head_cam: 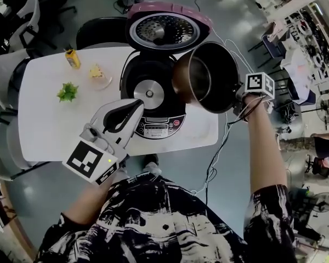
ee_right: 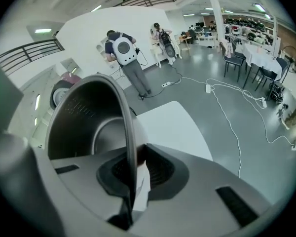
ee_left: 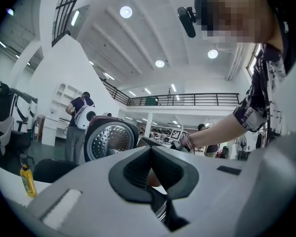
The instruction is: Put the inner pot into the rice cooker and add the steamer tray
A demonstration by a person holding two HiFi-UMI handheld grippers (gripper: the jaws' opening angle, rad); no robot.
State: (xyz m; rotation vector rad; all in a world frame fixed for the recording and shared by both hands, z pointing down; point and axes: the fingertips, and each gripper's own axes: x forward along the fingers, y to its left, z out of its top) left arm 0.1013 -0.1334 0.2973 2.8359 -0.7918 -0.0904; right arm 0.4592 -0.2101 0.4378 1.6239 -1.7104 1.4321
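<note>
The rice cooker [head_cam: 153,122] stands open on the white table [head_cam: 49,119], its pink lid [head_cam: 200,15] tipped back and the heating plate [head_cam: 149,93] bare in the empty well. The dark metal inner pot [head_cam: 208,78] hangs tilted in the air over the cooker's right side. My right gripper [head_cam: 238,95] is shut on its rim, and the rim [ee_right: 130,132] runs between the jaws in the right gripper view. My left gripper [head_cam: 137,106] is shut and empty, pointing level over the cooker's front. The lid [ee_left: 111,142] shows a perforated inner plate. I see no separate steamer tray.
A yellow bottle [head_cam: 72,58], a small green plant [head_cam: 68,91] and a yellowish item on a dish [head_cam: 97,72] sit on the table's left half. Dark chairs [head_cam: 101,32] stand behind it. Cables [head_cam: 219,158] trail on the floor at right. A person [ee_left: 79,127] stands in the background.
</note>
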